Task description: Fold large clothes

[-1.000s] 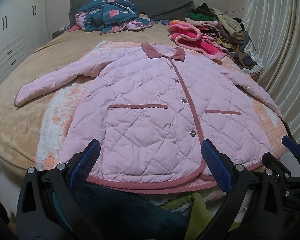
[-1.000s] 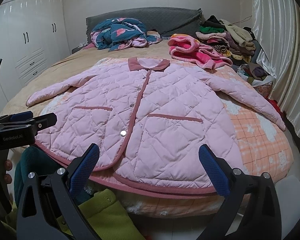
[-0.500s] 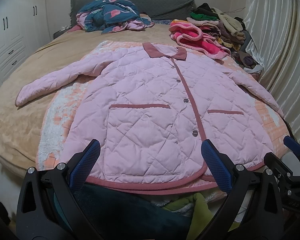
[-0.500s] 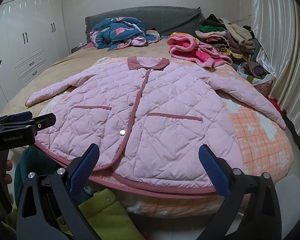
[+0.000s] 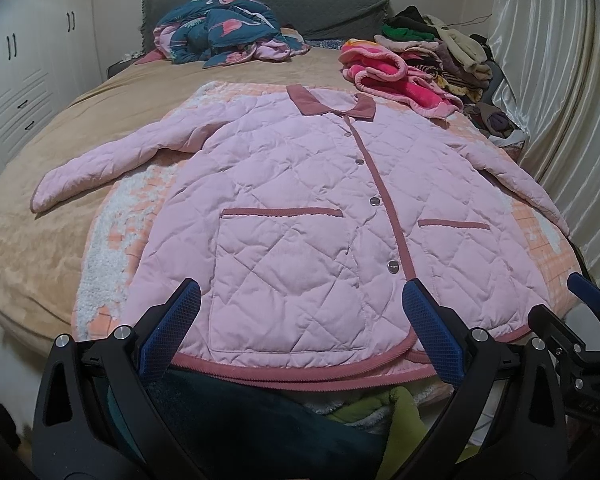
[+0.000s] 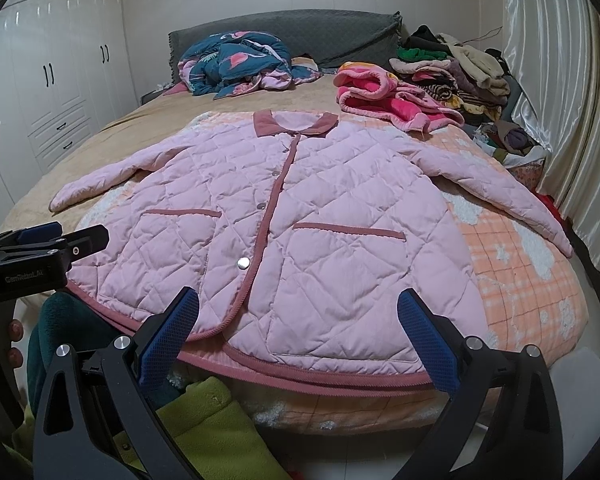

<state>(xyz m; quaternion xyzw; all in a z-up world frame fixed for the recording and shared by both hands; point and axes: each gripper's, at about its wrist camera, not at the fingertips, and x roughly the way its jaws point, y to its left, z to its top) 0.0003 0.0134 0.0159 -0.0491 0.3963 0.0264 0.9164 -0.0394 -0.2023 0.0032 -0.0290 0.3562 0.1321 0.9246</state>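
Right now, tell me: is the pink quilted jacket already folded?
No, the pink quilted jacket lies spread flat on the bed with both sleeves stretched outward.

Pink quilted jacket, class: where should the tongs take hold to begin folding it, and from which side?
Likely the cuff of each outstretched sleeve, from the bed's outer sides. The pink quilted jacket lies flat, buttoned, front up; its sleeves splay outward, free to fold across the body.
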